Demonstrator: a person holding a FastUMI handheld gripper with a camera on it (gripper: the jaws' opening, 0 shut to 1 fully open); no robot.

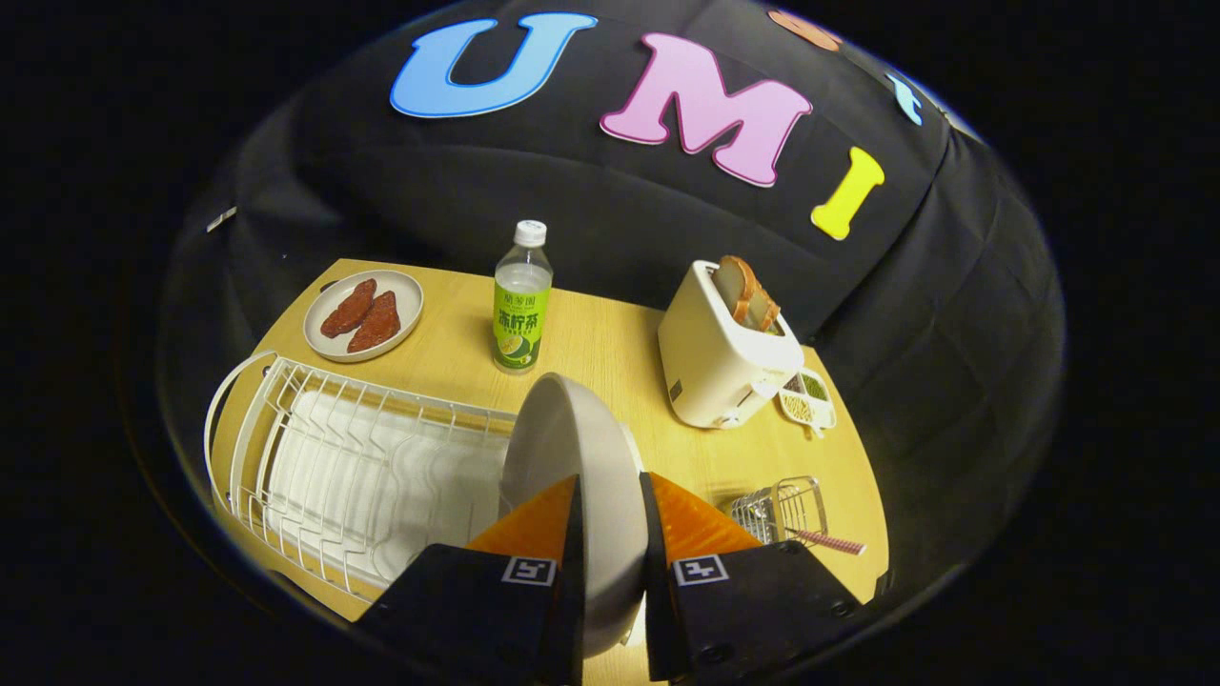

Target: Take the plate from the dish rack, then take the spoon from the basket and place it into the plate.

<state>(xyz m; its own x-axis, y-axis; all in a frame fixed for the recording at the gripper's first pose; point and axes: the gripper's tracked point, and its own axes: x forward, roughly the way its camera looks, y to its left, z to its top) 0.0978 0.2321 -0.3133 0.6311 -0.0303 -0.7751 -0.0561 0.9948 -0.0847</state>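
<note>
Gripper view: the wooden table carries the white dish rack. Beside the rack's near end, the gripper clamps the upright plate between both fingers. Past the plate from the rack, the wire basket holds the pink-handled spoon.

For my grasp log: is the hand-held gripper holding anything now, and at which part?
Yes. The hand-held gripper holds the grey plate on edge, its fingers pressing both faces at the plate's rim, beside the white dish rack.
</note>
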